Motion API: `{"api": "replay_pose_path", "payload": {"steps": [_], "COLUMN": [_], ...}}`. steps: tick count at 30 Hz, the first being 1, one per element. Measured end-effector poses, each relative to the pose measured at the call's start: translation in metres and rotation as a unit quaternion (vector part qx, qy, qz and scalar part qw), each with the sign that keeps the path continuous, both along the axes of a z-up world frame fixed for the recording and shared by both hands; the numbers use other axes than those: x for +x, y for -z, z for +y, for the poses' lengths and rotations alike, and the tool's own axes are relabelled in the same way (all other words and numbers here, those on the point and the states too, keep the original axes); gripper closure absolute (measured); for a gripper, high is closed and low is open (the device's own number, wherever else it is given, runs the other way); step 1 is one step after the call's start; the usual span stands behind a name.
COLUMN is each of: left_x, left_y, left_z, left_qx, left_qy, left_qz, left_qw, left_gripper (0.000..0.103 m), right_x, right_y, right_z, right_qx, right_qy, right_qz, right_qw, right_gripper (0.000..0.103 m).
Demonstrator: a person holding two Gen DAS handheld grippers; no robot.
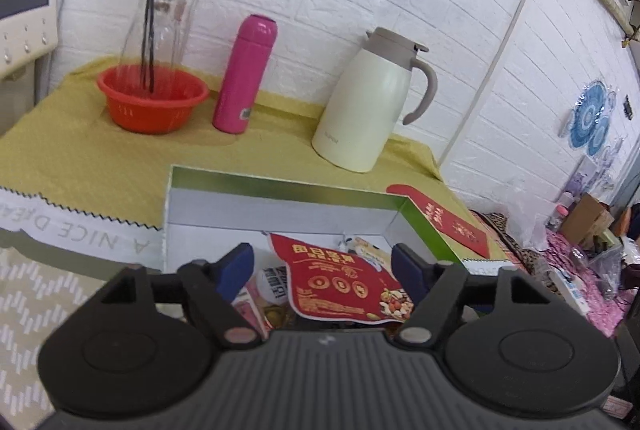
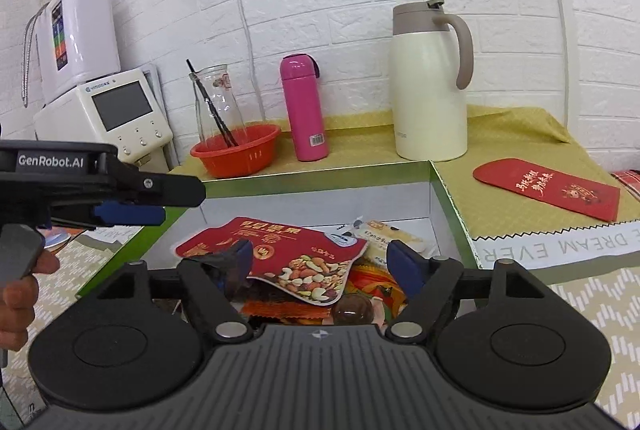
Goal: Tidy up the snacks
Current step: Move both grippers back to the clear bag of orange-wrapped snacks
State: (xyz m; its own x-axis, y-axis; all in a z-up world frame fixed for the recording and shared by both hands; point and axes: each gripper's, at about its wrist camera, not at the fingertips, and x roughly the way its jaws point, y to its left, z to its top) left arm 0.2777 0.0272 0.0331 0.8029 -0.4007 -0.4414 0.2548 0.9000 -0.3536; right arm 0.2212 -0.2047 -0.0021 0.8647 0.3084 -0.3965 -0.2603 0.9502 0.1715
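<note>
A green-rimmed white box (image 1: 280, 190) (image 2: 320, 172) sits on the yellow-clothed table and holds several snack packs. A red mixed-nuts pouch (image 1: 340, 280) (image 2: 296, 258) lies on top of them. A pale wrapped snack (image 2: 392, 236) lies behind it, and a round brown candy (image 2: 354, 312) near the front. My left gripper (image 1: 324, 266) is open and empty above the pouch; it also shows from the side in the right wrist view (image 2: 160, 202). My right gripper (image 2: 322, 260) is open and empty, its fingers on either side of the pouch.
A red bowl (image 1: 152, 98) with a glass carafe in it, a pink flask (image 1: 244, 74) and a cream thermos jug (image 1: 372, 102) stand along the brick wall. A red envelope (image 2: 548, 186) lies right of the box. A white appliance (image 2: 108, 114) stands at the left.
</note>
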Motion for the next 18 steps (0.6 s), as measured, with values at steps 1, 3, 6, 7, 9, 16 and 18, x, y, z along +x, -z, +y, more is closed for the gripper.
{"api": "replay_pose_path", "payload": {"steps": [1, 3, 6, 7, 9, 16, 18], "left_x": [-0.005, -0.014, -0.025, -0.029, -0.037, -0.069, -0.078], "left_y": [-0.003, -0.007, -0.012, -0.013, -0.017, -0.029, -0.033], "left_z": [0.000, 0.000, 0.003, 0.003, 0.003, 0.000, -0.001], "left_qx": [0.015, 0.033, 0.033, 0.034, 0.038, 0.046, 0.050], "left_qy": [-0.016, -0.038, -0.043, -0.045, -0.045, -0.039, -0.038], "left_qz": [-0.006, -0.020, -0.017, -0.018, -0.023, -0.038, -0.044], "left_qw": [0.9997, 0.9986, 0.9984, 0.9983, 0.9980, 0.9974, 0.9970], "left_gripper": [0.003, 0.004, 0.004, 0.004, 0.004, 0.004, 0.004], "right_x": [-0.002, -0.007, -0.016, -0.019, -0.025, -0.052, -0.059], "right_y": [-0.001, -0.004, -0.009, -0.011, -0.015, -0.029, -0.032], "right_z": [0.001, 0.003, 0.008, 0.008, 0.009, 0.017, 0.019], "right_qx": [0.000, -0.003, -0.012, -0.013, -0.012, -0.020, -0.023], "right_qy": [-0.006, -0.010, -0.013, -0.014, -0.018, -0.036, -0.042], "right_qz": [-0.001, -0.005, -0.011, -0.011, -0.011, -0.018, -0.020], "right_qw": [1.000, 1.000, 1.000, 1.000, 1.000, 0.999, 0.999], "right_gripper": [0.000, 0.000, 0.000, 0.000, 0.000, 0.000, 0.000]}}
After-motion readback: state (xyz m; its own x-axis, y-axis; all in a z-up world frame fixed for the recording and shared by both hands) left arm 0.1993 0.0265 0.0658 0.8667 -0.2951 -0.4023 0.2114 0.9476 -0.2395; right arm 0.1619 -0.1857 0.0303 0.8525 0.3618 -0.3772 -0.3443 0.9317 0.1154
